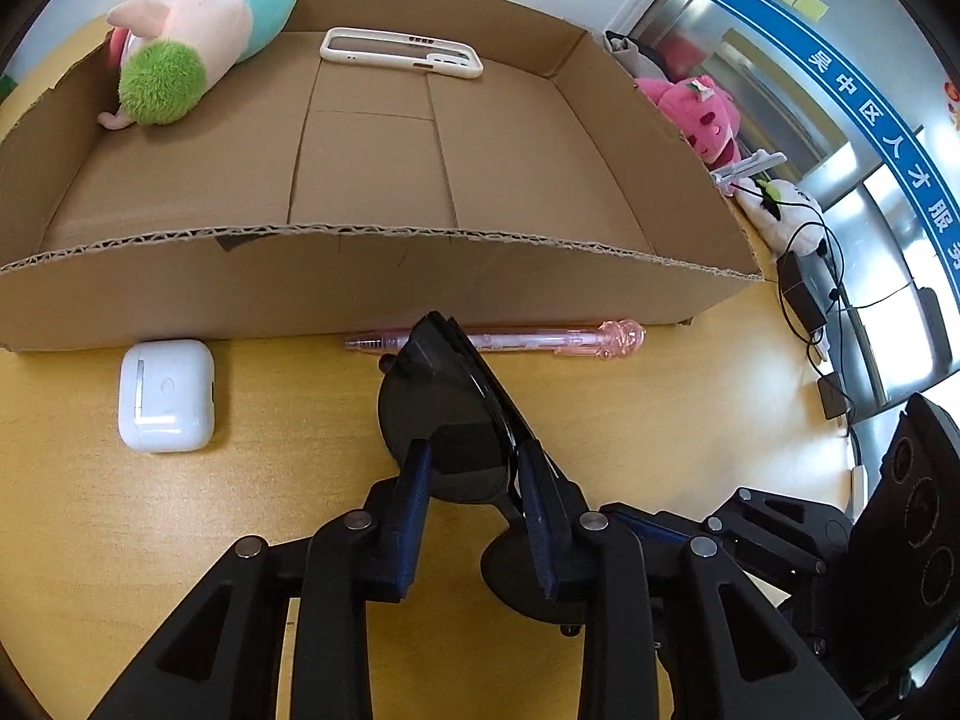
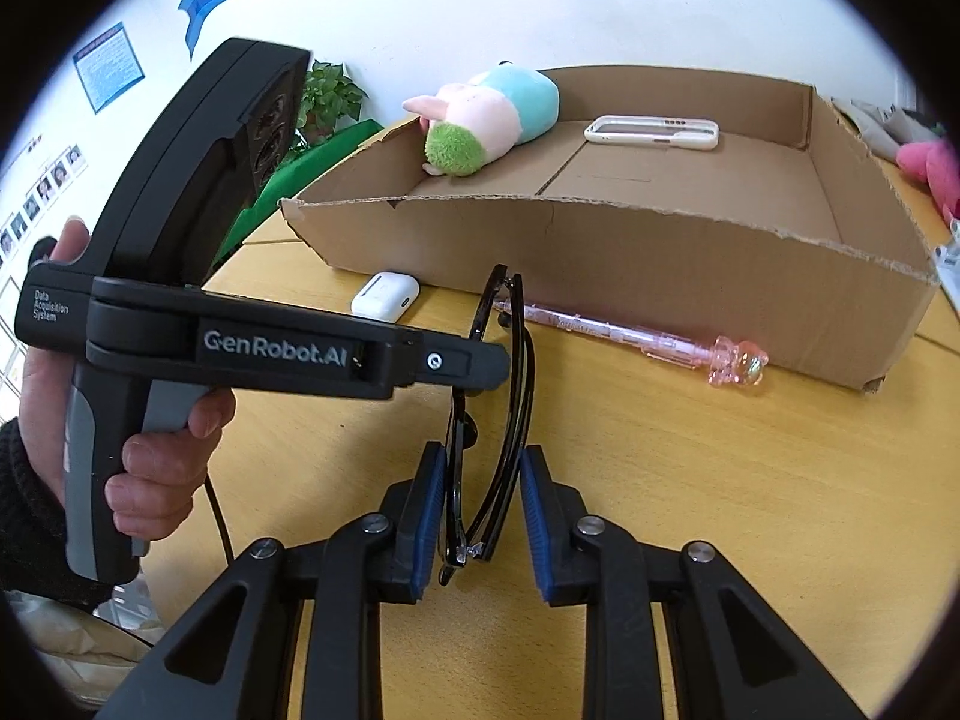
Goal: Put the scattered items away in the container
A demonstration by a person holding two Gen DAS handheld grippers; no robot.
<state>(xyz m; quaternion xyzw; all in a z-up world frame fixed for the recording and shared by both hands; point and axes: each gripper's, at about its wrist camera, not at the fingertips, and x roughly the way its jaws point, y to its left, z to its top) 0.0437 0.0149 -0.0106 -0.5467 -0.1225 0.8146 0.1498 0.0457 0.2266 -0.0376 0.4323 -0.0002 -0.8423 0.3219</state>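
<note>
A pair of black sunglasses (image 1: pixel 444 414), folded, is held upright just above the yellow table. My left gripper (image 1: pixel 474 462) is shut on one lens. My right gripper (image 2: pixel 483 474) is shut on the other end, its pads against the frame and the folded arm. In the right wrist view my left gripper (image 2: pixel 486 366) comes in from the left. The cardboard box (image 1: pixel 384 234) stands right behind, holding a pink and teal plush (image 1: pixel 198 30) and a white phone case (image 1: pixel 402 54). A white earbud case (image 1: pixel 167 396) and a pink pen (image 1: pixel 540 339) lie before its front wall.
Beyond the box's right wall lie a pink plush (image 1: pixel 696 114), a white plush (image 1: pixel 780 210) and a black adapter with cables (image 1: pixel 801 294). A person's hand (image 2: pixel 162 468) grips the left gripper's handle. Bare yellow table (image 2: pixel 750 510) lies to the right of the sunglasses.
</note>
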